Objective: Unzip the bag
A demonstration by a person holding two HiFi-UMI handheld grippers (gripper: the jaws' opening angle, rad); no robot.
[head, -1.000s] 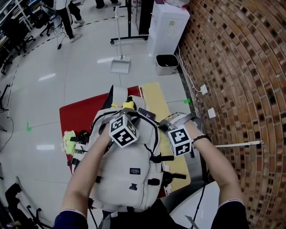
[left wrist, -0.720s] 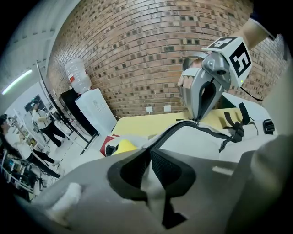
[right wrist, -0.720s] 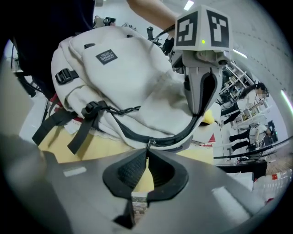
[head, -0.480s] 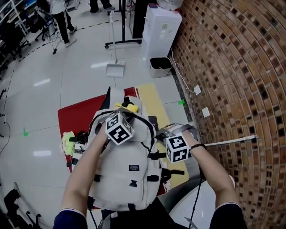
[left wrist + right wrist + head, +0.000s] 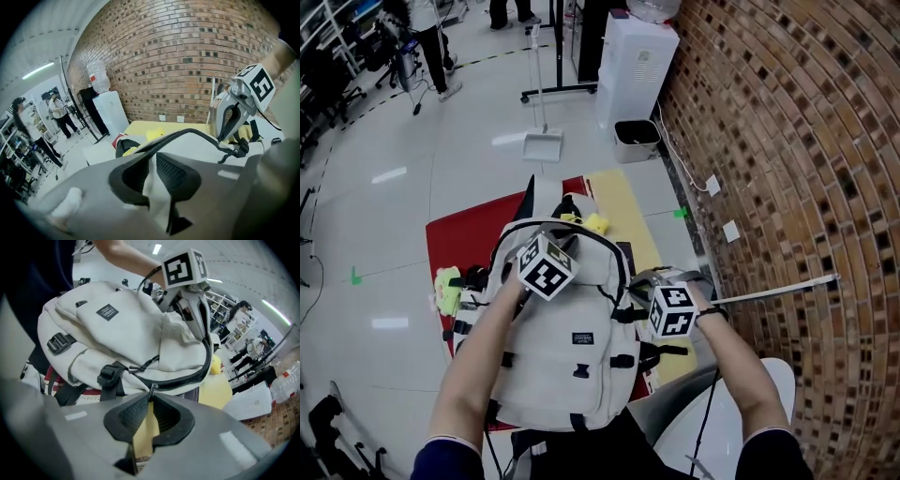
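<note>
Backpack (image 5: 567, 347), cream with black straps and buckles, stands on the red mat (image 5: 464, 239) on the floor, its top leaning away from me toward the yellow mat (image 5: 623, 202) that lies along the brick wall (image 5: 787, 141). My left gripper (image 5: 151, 159) is at the top of the bag. Its jaws have just been easing open a little, yet a fold of the pale fabric fills the narrow gap and the pads press on it. My right gripper (image 5: 151, 397) is low at the bag's right side, pointing steeply down. Its jaws have also just been opening slightly, but the metal zip pull (image 5: 151, 390) is pinched at their very tips. From that pull the black zip track (image 5: 187, 378) curves up over the bag's top toward the left gripper. A yellow-green bundle (image 5: 445, 291) lies on the mat just left of the bag, and a dustpan (image 5: 541, 145) stands well beyond it
</note>
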